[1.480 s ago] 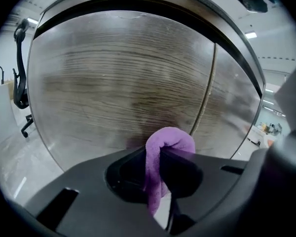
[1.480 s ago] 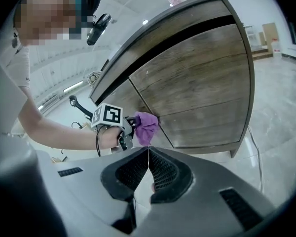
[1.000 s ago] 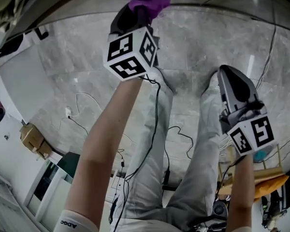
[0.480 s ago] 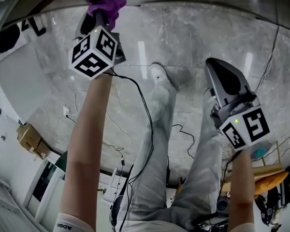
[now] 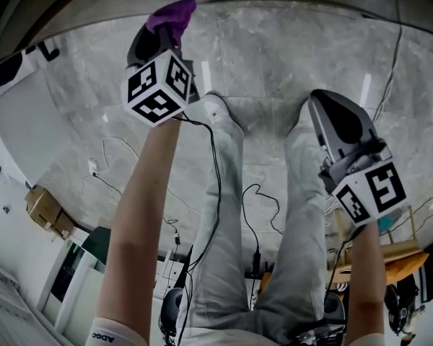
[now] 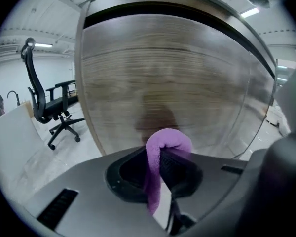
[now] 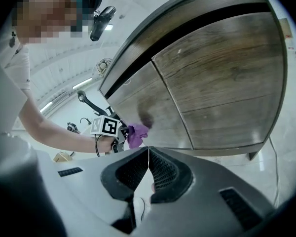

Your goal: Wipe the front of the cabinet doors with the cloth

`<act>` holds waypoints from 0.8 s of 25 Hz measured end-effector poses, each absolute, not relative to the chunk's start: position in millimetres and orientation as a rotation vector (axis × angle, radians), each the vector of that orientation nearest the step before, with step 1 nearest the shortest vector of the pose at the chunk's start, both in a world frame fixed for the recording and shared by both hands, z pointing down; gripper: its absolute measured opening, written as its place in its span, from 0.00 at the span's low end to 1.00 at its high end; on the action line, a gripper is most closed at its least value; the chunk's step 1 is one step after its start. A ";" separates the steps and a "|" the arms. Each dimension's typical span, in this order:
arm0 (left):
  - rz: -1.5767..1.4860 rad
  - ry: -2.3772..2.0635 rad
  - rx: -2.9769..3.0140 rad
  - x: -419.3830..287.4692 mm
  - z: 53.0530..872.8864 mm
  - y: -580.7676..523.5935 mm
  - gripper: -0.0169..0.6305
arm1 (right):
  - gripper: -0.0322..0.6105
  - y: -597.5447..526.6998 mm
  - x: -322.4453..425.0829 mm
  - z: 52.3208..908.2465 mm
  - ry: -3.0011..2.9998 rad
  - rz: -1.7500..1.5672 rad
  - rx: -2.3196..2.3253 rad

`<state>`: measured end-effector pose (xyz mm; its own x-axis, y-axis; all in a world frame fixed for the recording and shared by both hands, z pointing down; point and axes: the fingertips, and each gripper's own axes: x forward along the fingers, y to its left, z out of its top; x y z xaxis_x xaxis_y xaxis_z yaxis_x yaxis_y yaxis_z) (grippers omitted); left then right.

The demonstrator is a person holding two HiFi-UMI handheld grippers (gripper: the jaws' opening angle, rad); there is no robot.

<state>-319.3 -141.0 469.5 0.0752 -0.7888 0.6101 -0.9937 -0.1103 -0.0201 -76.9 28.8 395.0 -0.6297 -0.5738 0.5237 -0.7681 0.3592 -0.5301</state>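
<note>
Mid-wipe, I judge: the left claw (image 6: 160, 154) pinches the purple cloth (image 6: 170, 139), which is bunched over its tips just short of the cabinet door (image 6: 177, 68) ahead, so the next move calls for firm contact and a sweep, while the right claw (image 7: 148, 154) is pressed together, empty.

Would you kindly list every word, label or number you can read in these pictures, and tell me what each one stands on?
"ADCC", or close to it: small dark print on the white sleeve; the last letters are uncertain.
Marker cubes: black-and-white square code patterns only, no words.
Cabinet doors and cloth: no text on either.
</note>
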 end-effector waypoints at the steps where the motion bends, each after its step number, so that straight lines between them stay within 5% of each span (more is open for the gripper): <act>1: 0.685 -1.734 1.970 -295.9 475.5 -135.7 0.10 | 0.09 32.6 -64.4 397.0 -2.370 1.134 1.202; 10: 0.665 -1.500 2.077 -128.7 507.9 -134.5 0.10 | 0.09 57.0 21.5 411.0 -2.304 1.177 1.271; 20: 0.694 -1.431 2.079 -119.5 524.2 -152.1 0.10 | 0.09 58.1 49.4 431.5 -2.216 1.238 1.502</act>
